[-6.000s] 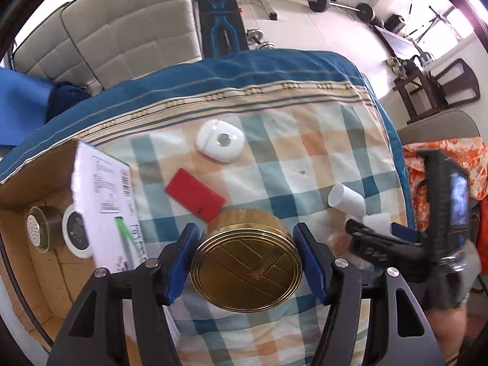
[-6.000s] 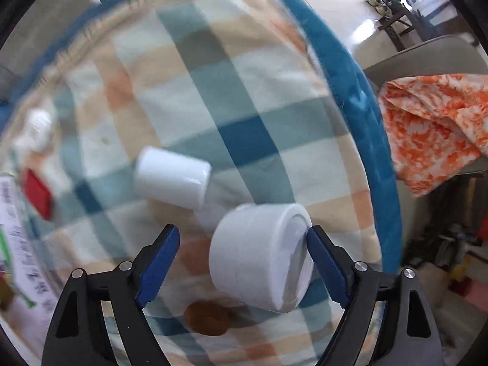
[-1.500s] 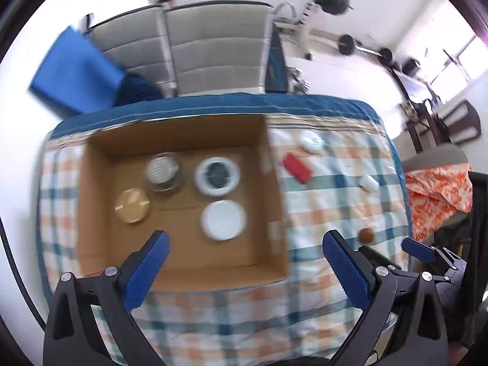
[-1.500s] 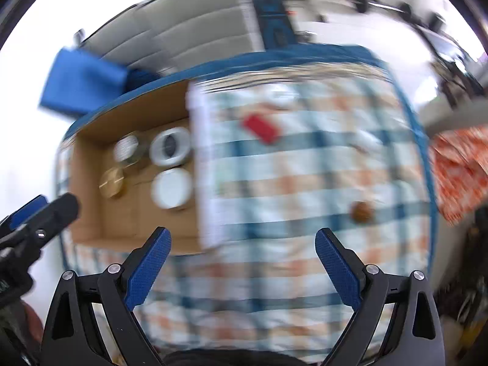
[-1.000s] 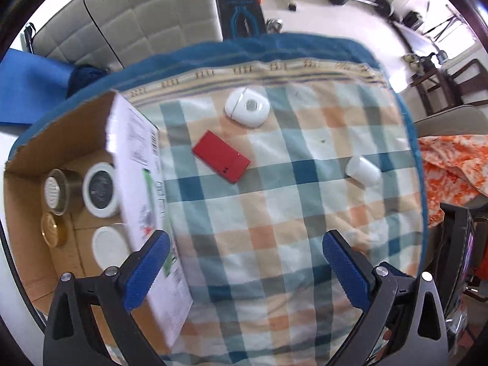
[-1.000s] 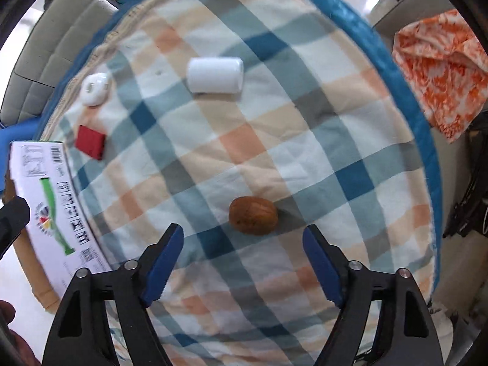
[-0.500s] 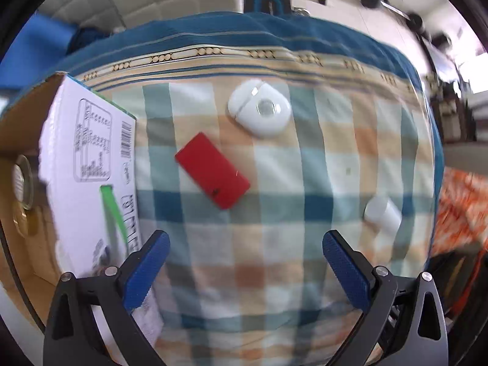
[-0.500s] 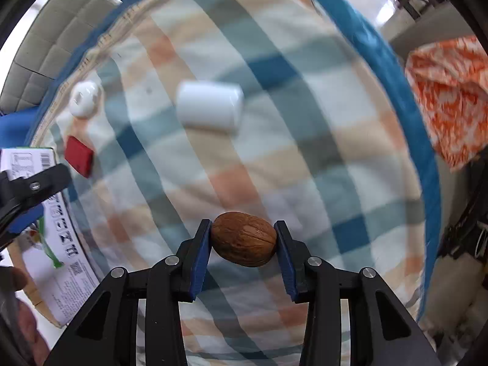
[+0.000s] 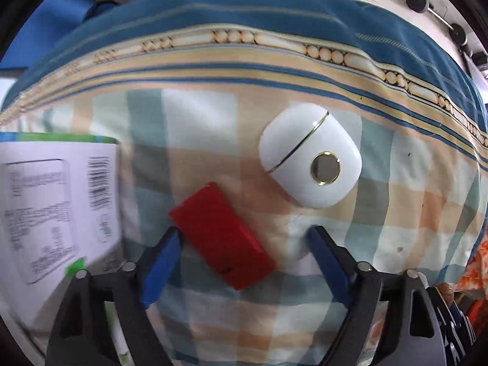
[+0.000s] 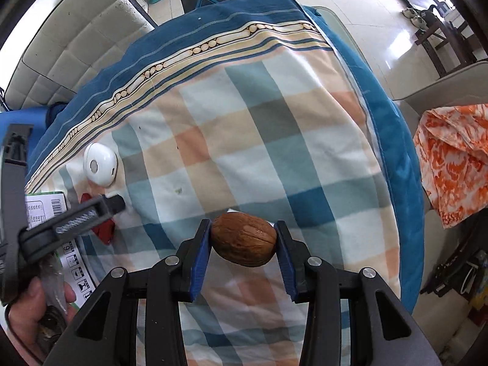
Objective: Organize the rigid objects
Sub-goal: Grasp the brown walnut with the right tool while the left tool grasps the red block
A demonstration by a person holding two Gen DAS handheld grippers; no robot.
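Note:
My left gripper (image 9: 244, 235) is open and low over the checked cloth, its jaws on either side of a flat red block (image 9: 221, 239), which lies at an angle between them. A white rounded case with a gold ring (image 9: 309, 158) lies just beyond, to the right. My right gripper (image 10: 242, 231) is shut on a brown walnut (image 10: 244, 242) and holds it above the cloth. In the right wrist view the left gripper (image 10: 73, 216) covers most of the red block (image 10: 103, 231), and the white case (image 10: 100, 164) lies behind it.
A white printed flap of the cardboard box (image 9: 55, 210) stands at the left, close to the left finger. The checked cloth (image 10: 274, 140) ends in a blue border at the far and right edges. An orange patterned cloth (image 10: 451, 158) lies on a chair at the right.
My left gripper has dropped down and narrowed around the red block. My right gripper has lifted the walnut off the cloth and swung left; the white cylinder is out of view.

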